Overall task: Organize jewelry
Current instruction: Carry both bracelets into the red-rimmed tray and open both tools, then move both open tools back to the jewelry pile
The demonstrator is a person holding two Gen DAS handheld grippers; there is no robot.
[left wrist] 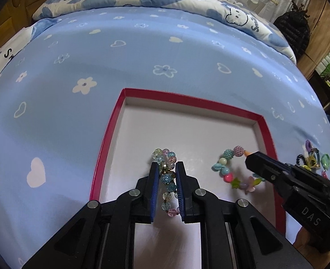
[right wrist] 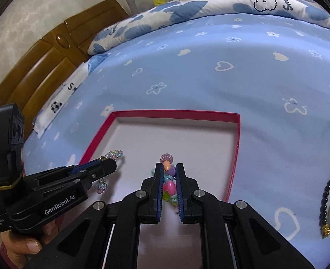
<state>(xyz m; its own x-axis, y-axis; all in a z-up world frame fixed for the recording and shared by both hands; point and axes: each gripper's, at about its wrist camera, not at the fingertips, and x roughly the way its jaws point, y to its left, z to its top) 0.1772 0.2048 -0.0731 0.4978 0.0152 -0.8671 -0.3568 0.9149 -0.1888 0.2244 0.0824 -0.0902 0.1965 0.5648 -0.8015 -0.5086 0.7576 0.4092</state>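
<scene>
My left gripper (left wrist: 167, 164) jaws grip the crystal bracelet (left wrist: 166, 179) over the red box (left wrist: 106, 139). Right gripper (right wrist: 167, 167) jaws clamp the candy bracelet (right wrist: 169, 183) there too.

bed (left wrist: 142, 51): blue flowered sheet | headboard (right wrist: 41, 67): brown wood | wall (right wrist: 41, 6): pale, patterned
</scene>
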